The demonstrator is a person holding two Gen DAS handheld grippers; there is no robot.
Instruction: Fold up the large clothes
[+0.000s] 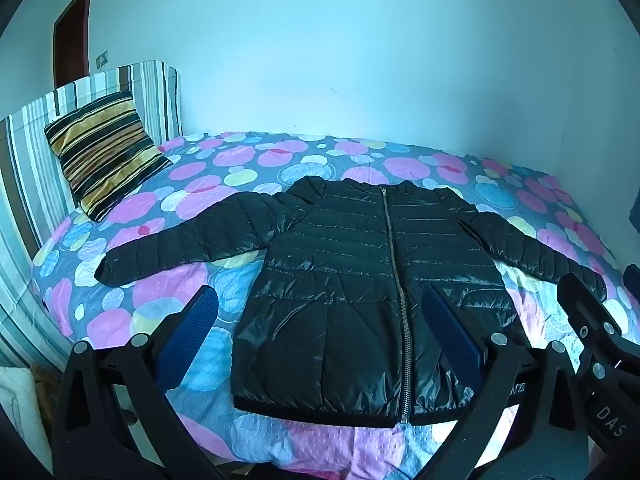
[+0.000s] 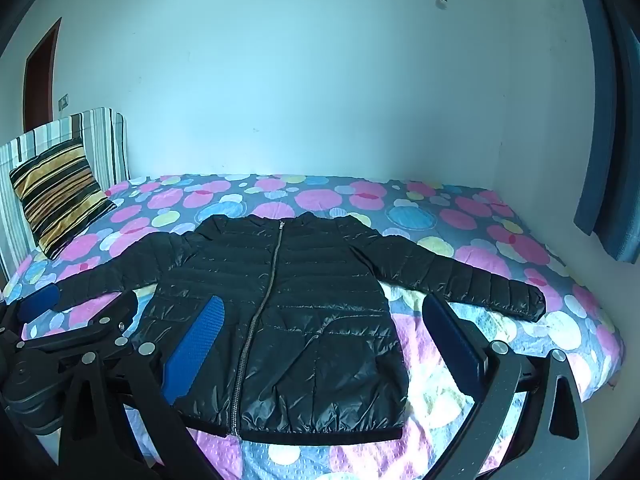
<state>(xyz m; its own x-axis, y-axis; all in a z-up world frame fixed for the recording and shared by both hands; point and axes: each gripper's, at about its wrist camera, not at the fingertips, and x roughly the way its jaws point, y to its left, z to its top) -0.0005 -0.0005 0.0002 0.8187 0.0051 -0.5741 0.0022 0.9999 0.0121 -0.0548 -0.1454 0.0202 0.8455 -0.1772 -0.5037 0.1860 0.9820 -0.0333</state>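
Observation:
A shiny black puffer jacket (image 1: pixel 344 288) (image 2: pixel 280 320) lies flat on the bed, front up, zipped, both sleeves spread out to the sides and its hem toward me. My left gripper (image 1: pixel 320 312) hovers open above the jacket's lower half, its blue pads (image 1: pixel 188 336) wide apart with nothing between them. My right gripper (image 2: pixel 320 320) is also open, held above the jacket's right half with nothing gripped. Part of the right gripper (image 1: pixel 592 320) shows at the right edge of the left wrist view, and part of the left gripper (image 2: pixel 80 332) shows at the lower left of the right wrist view.
The bed (image 1: pixel 280 160) (image 2: pixel 480 240) has a cover of pink, blue and yellow circles. A striped cushion (image 1: pixel 104 152) (image 2: pixel 56 196) leans on the striped headboard (image 1: pixel 24 184) at the left. A pale wall runs behind, a blue curtain (image 2: pixel 608 160) hangs at the right.

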